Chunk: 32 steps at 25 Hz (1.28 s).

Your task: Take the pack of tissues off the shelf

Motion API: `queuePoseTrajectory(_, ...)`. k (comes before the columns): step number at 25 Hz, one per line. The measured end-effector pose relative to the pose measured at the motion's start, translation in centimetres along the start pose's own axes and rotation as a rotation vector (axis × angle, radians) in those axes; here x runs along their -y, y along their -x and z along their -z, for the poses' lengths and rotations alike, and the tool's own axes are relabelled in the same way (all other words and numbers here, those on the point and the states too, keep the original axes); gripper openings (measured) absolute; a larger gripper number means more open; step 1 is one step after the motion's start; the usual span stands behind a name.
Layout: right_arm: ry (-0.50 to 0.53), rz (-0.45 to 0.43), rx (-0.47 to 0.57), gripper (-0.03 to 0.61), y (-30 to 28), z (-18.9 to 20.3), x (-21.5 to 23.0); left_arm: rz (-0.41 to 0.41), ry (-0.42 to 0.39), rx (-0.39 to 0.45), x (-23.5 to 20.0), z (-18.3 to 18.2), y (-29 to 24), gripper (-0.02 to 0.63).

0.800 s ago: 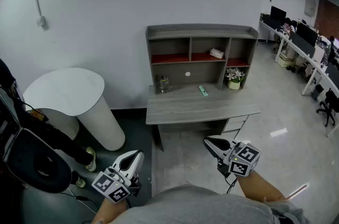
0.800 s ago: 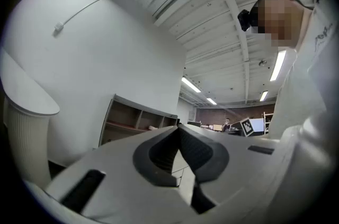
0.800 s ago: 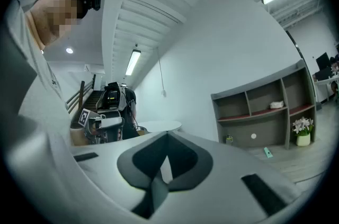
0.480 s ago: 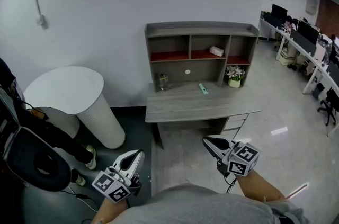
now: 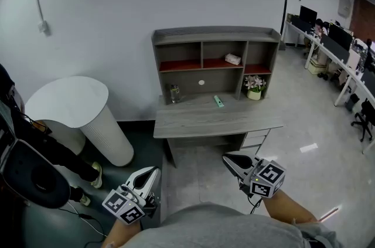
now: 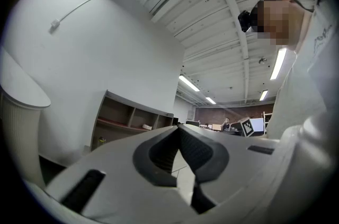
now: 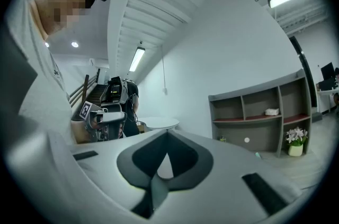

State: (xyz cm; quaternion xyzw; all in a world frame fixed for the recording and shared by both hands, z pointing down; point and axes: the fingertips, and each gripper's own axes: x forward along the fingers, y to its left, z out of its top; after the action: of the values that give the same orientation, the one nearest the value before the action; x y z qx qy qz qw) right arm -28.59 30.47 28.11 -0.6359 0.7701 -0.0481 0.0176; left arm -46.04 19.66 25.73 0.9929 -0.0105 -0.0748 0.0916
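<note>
The pack of tissues [image 5: 232,58] is a small pale packet lying in the middle cubby of the grey desk shelf [image 5: 214,37], far ahead of me. It also shows as a pale packet [image 7: 271,111] in the right gripper view and as a small speck [image 6: 146,126] in the left gripper view. My left gripper [image 5: 152,171] is held low near my body, its jaws shut with nothing between them. My right gripper [image 5: 227,158] is held low at the right, also shut and empty. Both are well short of the desk.
The grey desk [image 5: 214,120] carries a glass jar [image 5: 174,92], a green object [image 5: 218,101] and a potted flower [image 5: 254,84]. A white round table [image 5: 67,101] stands at the left, with a person's leg [image 5: 64,154] beside it. Office desks [image 5: 337,50] stand at the far right.
The desk and shelf have shifted slightly left in the head view. Both grippers keep about the same low positions, still shut.
</note>
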Motion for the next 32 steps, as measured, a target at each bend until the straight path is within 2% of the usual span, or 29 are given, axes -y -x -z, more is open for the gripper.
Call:
queuePoseTrajectory(6, 0.002, 0.046, 0.014, 0.020, 4.8, -0.5, 3.7, 0.038, 0.009, -0.017, 3.3, 1.5, -4.5, 0.017)
queuePoseTrajectory(12, -0.003, 0.141, 0.015, 0.020, 10.3, 0.4, 7.9, 0.142, 0.022, -0.048, 6.9, 3.7, -10.3, 0.017)
queuePoseTrajectory(17, -0.029, 0.239, 0.013, 0.020, 13.4, 1.5, 11.0, 0.238, 0.049, -0.086, 8.2, 5.4, -14.8, 0.017)
queuePoseTrajectory(24, -0.064, 0.378, 0.003, 0.020, 14.7, 2.5, 15.3, 0.358, 0.101, -0.120, 7.1, 7.2, -20.2, 0.017)
queuePoseTrajectory(32, -0.059, 0.521, -0.020, 0.020, 11.6, 3.0, 22.8, 0.510, 0.160, -0.144, 1.4, 9.6, -28.9, 0.017)
